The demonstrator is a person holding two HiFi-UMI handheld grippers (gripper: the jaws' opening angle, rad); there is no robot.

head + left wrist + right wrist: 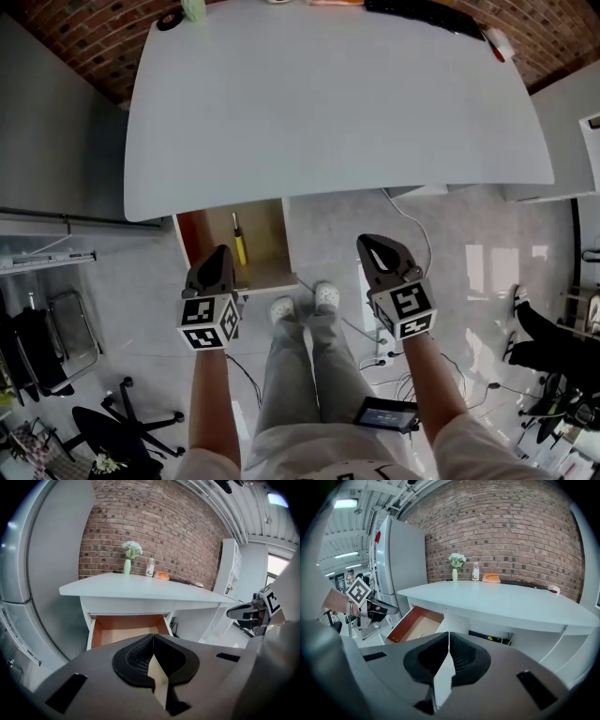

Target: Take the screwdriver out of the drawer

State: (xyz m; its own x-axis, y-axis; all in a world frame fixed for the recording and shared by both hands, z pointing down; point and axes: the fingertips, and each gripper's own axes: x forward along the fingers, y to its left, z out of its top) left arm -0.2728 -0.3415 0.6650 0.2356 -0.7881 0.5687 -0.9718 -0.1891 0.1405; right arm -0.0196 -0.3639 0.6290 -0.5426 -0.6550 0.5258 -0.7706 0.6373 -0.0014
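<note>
Left gripper (219,255): forearm outstretched, tilted down at the open drawer (265,246) front, jaws closed, empty
Right gripper (377,246): forearm outstretched alongside, jaws closed, empty
Screwdriver (238,240): inside drawer

Left claw (153,637) (jaws together), open drawer (126,629) under white table (140,588), flower vase (127,566), brick wall (164,531) behind

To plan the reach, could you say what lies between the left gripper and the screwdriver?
Only bare drawer floor separates left gripper and screwdriver, in the head view.
</note>
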